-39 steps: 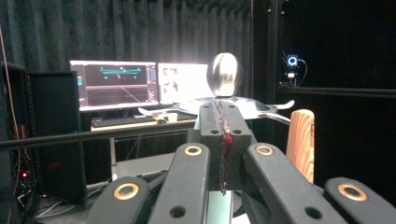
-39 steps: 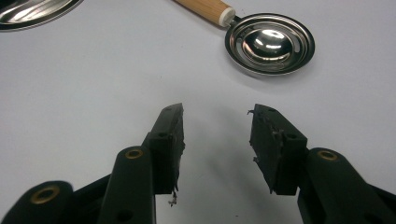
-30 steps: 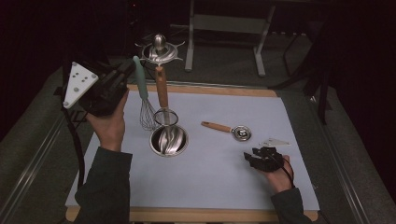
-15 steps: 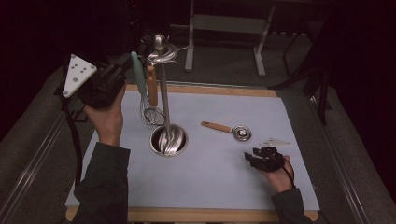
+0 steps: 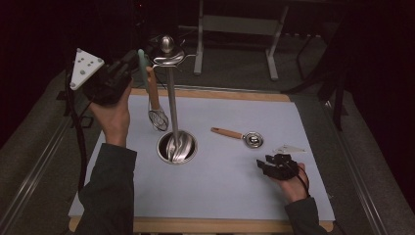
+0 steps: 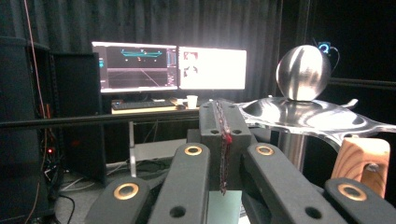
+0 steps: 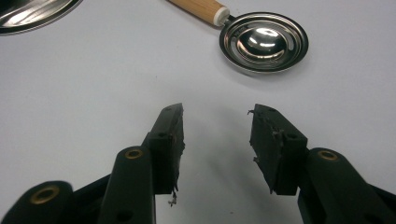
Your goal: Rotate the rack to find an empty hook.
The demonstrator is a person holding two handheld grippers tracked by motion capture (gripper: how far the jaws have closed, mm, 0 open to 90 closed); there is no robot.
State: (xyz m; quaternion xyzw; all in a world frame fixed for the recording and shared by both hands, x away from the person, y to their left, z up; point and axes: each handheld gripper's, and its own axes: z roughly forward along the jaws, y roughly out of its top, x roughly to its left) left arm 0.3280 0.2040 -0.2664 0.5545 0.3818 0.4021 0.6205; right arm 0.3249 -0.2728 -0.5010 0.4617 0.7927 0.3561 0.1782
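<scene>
Left gripper (image 5: 128,68), jaws clamped on what looks like the whisk's (image 5: 155,105) pale handle, lifts it beside the stand (image 5: 171,105) to hang; right gripper (image 5: 276,165) rests with jaws apart near the spoon (image 5: 240,135).

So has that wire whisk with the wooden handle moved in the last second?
Yes. The wire whisk with the wooden handle has risen along the steel stand's pole, its head now well above the round base.

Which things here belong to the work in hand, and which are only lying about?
In hand:
- left tool, shut on the green-handled utensil
- utensil stand
- wooden-handled whisk beside its pole

Lying about:
- egg separator, untouched before the open right tool
- monitors
</scene>
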